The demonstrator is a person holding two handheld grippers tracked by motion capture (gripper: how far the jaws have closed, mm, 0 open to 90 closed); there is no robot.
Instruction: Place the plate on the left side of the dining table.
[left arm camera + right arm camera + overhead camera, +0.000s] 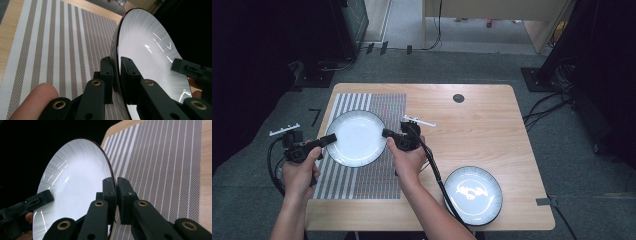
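A white plate (357,137) with a dark rim hangs above the striped placemat (382,107), held from both sides. My left gripper (330,139) is shut on the plate's left rim, and my right gripper (387,133) is shut on its right rim. In the left gripper view the jaws (116,75) pinch the thin rim of the plate (145,45), with the other gripper across it. In the right gripper view my gripper (116,195) clamps the rim of the plate (75,177) over the placemat (160,165).
A second white plate (473,194) sits on the wooden table (482,125) near its front right corner. A black cable (434,170) trails from the right gripper past that plate. A small dark disc (458,98) lies at the table's far edge.
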